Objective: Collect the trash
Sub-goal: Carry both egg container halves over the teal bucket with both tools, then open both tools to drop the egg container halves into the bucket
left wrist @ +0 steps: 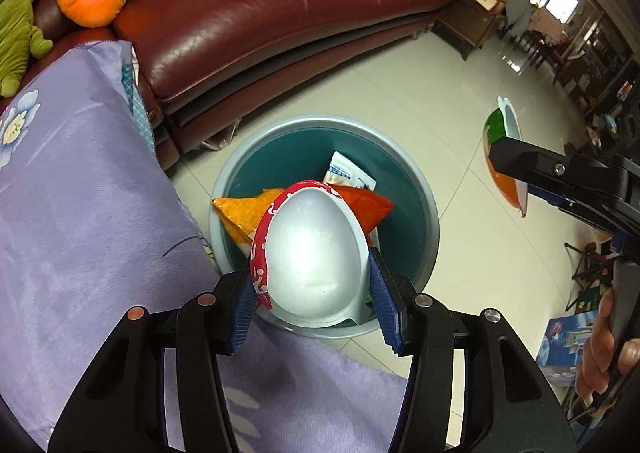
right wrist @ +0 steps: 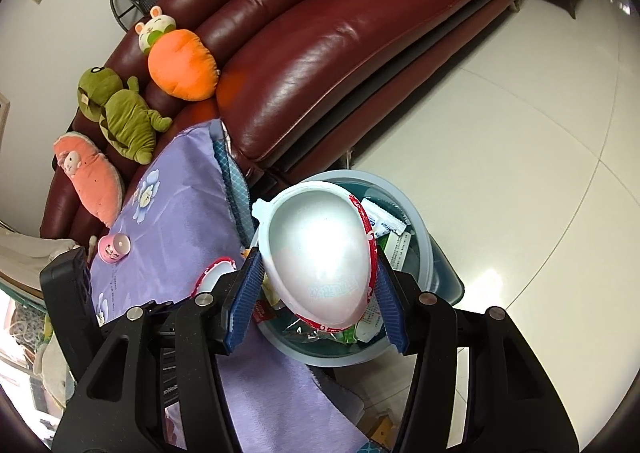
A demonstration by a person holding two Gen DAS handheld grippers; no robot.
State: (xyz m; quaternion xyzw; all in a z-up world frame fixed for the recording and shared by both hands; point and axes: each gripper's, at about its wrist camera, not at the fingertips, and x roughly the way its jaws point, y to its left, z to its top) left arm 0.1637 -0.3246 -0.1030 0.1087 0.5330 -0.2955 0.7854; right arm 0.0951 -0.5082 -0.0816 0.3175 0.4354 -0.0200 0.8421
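**Two egg-shaped shells held over the bin**

Left gripper (left wrist: 316, 293): jaws part-way closed, blue pads pressed on either side of an egg-shaped plastic half-shell (left wrist: 316, 253), white inside with a red printed outer skin. It hung directly above the grey-blue waste bin (left wrist: 424, 189).

Right gripper (right wrist: 316, 293): same half-closed set, pads clamped on a second half-shell (right wrist: 320, 253), also white inside with a red rim. It too was above the bin (right wrist: 424, 253).

Bin: stood on the pale tiled floor (left wrist: 440, 85), just beside the purple cloth-covered table (left wrist: 80, 193) and in front of the dark red leather sofa (left wrist: 260, 21). Contents seen: an orange snack wrapper (left wrist: 240, 217), a red wrapper (left wrist: 368, 209), a white sachet with blue print (left wrist: 346, 173).

Table: a small pink cup (right wrist: 114, 248) lay on its side on the cloth.

Sofa: an orange carrot cushion (right wrist: 182, 65), a green plush toy (right wrist: 120, 113), a pink plush toy (right wrist: 90, 181).

Person: a hand (left wrist: 604, 353) gripped the right tool's handle.
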